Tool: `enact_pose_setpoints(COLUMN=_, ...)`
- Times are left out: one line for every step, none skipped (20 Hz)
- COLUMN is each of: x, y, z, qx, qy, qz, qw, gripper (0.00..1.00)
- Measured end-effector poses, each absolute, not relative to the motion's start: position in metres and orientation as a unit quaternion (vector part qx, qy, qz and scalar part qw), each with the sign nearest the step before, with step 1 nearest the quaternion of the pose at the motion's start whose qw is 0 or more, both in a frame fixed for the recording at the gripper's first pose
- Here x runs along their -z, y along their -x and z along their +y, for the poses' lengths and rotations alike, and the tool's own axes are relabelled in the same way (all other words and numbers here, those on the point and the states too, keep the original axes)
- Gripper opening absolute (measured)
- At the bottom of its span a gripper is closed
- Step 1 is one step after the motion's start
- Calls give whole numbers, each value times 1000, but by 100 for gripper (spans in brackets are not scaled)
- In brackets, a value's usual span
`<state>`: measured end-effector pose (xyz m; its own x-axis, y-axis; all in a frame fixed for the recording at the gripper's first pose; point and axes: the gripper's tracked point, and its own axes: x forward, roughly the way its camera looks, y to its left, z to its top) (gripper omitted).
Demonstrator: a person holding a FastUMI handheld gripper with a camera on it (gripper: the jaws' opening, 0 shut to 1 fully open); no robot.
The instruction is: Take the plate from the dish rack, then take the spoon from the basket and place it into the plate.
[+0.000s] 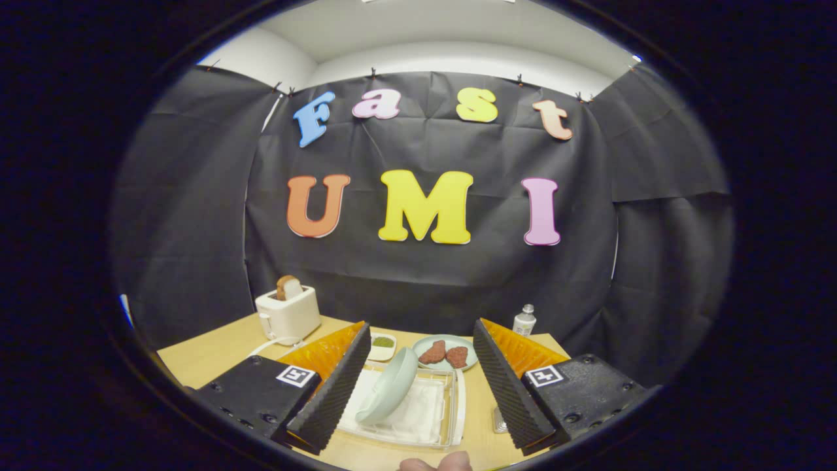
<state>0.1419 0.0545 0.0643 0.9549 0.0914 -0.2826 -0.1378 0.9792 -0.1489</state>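
Observation:
A pale green plate (390,391) stands tilted on its edge in a clear plastic dish rack (437,437) lined with a white cloth. The rack lies on the wooden table (216,353), between my two fingers and low down near their bases. My gripper (420,325) is open, with its fingers spread wide on either side of the rack and nothing touching them. A small metallic thing (500,420) shows beside the right finger, mostly hidden by it; I cannot tell what it is.
Beyond the rack sit a light plate with two reddish-brown food pieces (446,353) and a small white dish of green stuff (382,343). A white toaster with a bread slice (288,314) stands far left, a small bottle (524,320) far right. A person's fingertips (437,463) show nearest me.

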Motion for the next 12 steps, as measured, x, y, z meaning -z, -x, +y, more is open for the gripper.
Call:
enact_pose_setpoints(x=-57, y=-153, z=56, qx=-57, qy=96, qz=163, qw=980, gripper=100)
enact_pose_setpoints(x=-48, y=-164, z=60, qx=-58, qy=97, qz=191, qw=975, gripper=100)
enact_pose_setpoints(x=-38, y=-172, z=64, qx=-62, qy=90, qz=224, qw=968, gripper=100)
enact_pose_setpoints(x=-29, y=-181, z=64, qx=-64, qy=79, qz=257, qw=961, gripper=100)
enact_pose_setpoints(x=-21, y=-187, z=65, qx=-63, qy=67, qz=288, qw=953, gripper=100)
enact_pose_setpoints(x=-15, y=-193, z=63, qx=-62, qy=54, qz=313, qw=946, gripper=100)
enact_pose_setpoints(x=-7, y=-198, z=60, qx=-60, qy=39, qz=339, qw=938, gripper=100)
enact_pose_setpoints(x=2, y=-201, z=59, qx=-57, qy=28, qz=364, qw=929, gripper=100)
enact_pose_setpoints(x=12, y=-203, z=59, qx=-56, qy=24, qz=389, qw=919, gripper=100)
enact_pose_setpoints(x=22, y=-205, z=59, qx=-54, qy=24, qz=411, qw=910, gripper=100)
enact_pose_setpoints(x=31, y=-208, z=63, qx=-52, qy=22, qz=430, qw=901, gripper=100)
enact_pose_setpoints(x=40, y=-211, z=66, qx=-50, qy=15, qz=446, qw=893, gripper=100)
